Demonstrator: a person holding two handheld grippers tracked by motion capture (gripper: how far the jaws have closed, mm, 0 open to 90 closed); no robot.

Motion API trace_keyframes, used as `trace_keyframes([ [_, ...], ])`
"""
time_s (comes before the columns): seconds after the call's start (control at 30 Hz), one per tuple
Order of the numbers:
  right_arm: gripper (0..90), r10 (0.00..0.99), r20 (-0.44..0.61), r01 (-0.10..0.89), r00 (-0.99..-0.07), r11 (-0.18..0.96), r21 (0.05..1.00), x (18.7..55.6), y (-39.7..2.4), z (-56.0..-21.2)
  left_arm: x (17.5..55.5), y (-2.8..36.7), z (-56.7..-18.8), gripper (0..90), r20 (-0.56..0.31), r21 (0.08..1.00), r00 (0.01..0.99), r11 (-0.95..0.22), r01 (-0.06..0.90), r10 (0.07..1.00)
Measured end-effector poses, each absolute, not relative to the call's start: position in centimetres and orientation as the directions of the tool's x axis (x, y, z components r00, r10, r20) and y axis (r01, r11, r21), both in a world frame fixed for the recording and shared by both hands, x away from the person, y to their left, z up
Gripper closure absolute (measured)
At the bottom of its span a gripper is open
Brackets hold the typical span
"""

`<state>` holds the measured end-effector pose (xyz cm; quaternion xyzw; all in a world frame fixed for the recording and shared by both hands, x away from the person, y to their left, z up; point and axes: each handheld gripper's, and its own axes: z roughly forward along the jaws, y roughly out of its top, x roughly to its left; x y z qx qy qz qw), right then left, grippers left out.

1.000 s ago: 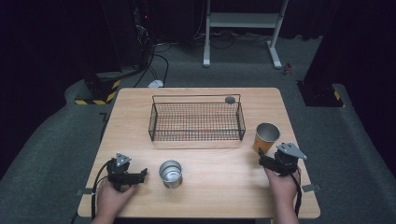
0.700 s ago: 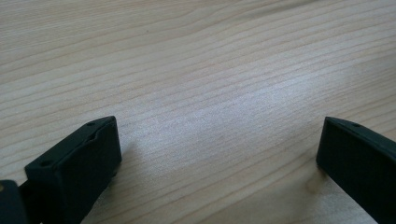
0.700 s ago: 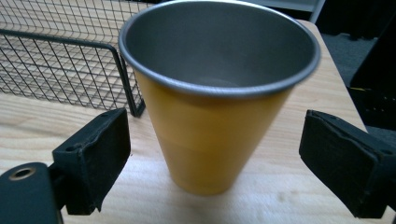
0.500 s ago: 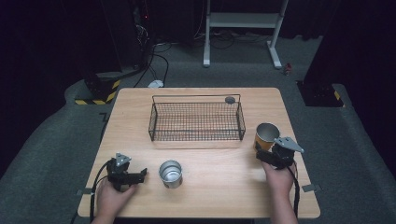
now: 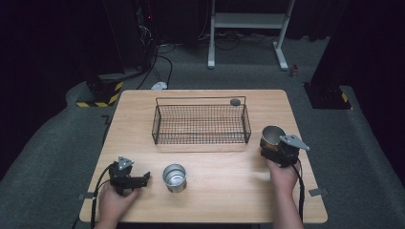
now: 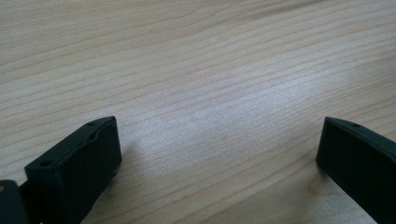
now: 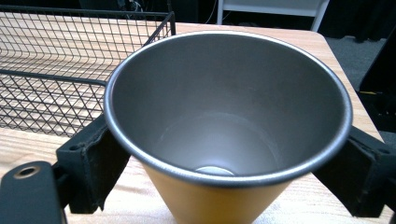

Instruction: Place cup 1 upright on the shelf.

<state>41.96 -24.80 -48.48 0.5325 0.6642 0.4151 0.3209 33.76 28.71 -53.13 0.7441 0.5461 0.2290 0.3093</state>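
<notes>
The right gripper point(image 5: 273, 151) has its two black jaws on either side of a tapered metal cup with an orange outer wall and grey inside point(image 7: 228, 126); in the right gripper view each jaw presses against the cup's wall just under the rolled rim, so the cup is clasped between them. The cup stands upright with its mouth open upward (its bottom looks bare), near the right edge of the light wooden table point(image 5: 224, 200). In the high view the orange cup point(image 5: 271, 137) sits just beside the right end of a black wire basket point(image 5: 200, 124), close to it but apart, and the person's right hand point(image 5: 282, 174) holds the gripper from behind.

The basket lies across the far middle of the table, and a small dark round disc point(image 5: 235, 101) rests by its far right corner.

The left gripper point(image 5: 138, 180) lies low at the near left of the table, held by the left hand point(image 5: 114, 198). Its jaws stand wide apart over bare wood point(image 6: 210, 93), with nothing between them. Just to its right, apart from it, a short shiny silver metal cup point(image 5: 174, 176) stands upright, well apart from the orange cup.
</notes>
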Motion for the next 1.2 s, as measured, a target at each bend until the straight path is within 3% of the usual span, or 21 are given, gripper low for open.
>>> trace_keyframes([
  [1.2, 13.8, 0.972, -0.002, 0.420, -0.233, 0.102, 0.902, 41.6, -24.2, -47.5, 33.7, 28.7, -53.1, 0.4, 0.002, 0.710, 0.296, -0.210, 0.672, 0.955],
])
